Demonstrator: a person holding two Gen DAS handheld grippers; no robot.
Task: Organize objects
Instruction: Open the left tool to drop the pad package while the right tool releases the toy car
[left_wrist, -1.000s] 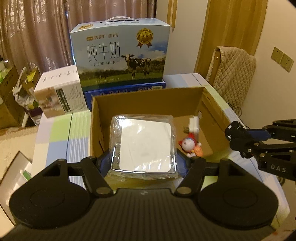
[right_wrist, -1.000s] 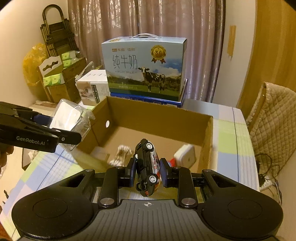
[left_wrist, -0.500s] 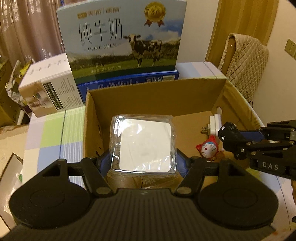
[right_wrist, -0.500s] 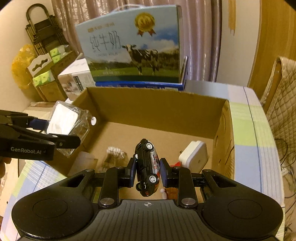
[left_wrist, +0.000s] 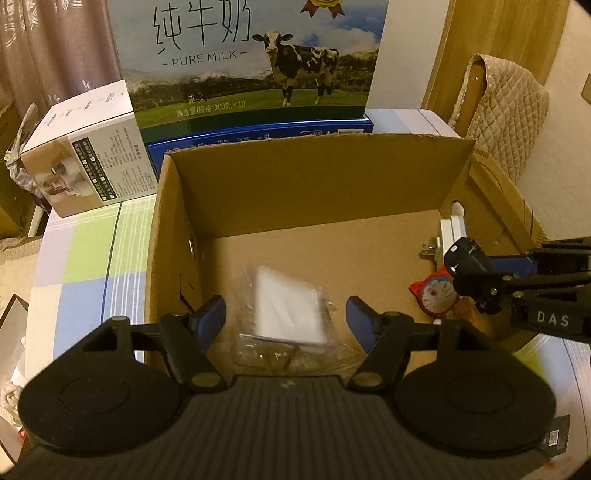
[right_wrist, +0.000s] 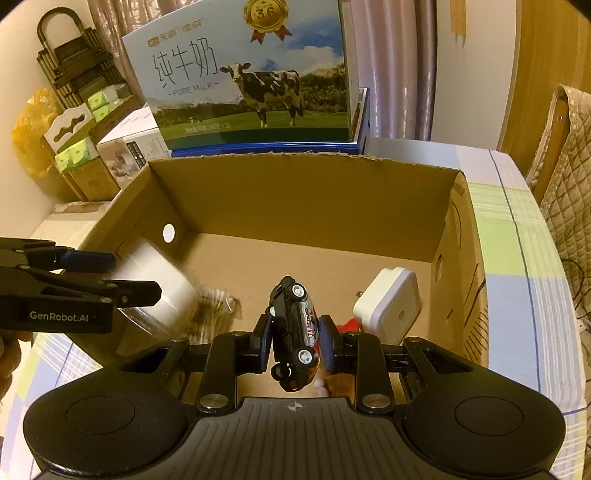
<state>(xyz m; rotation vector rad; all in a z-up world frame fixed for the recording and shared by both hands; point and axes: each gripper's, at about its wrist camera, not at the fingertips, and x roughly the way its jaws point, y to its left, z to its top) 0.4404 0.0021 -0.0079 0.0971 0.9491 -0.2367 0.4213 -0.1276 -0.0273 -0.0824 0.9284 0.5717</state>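
Gripping toy car (right_wrist: 295, 328) over cardboard box (right_wrist: 306, 192)

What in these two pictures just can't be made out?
1. White packet: motion-blurred in both views; unclear whether it rests on the cardboard box floor.
2. Red cat figure: left wrist view, partly behind the right gripper; right wrist view, nearly all behind the toy car.
3. Pale clutter beside the packet: right wrist view, blurred, unidentifiable.

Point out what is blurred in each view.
Left wrist view: only the clear plastic packet with a white square inside is smeared; brown cardboard box sharp. Right wrist view: the same packet is streaked; small black toy car crisp.
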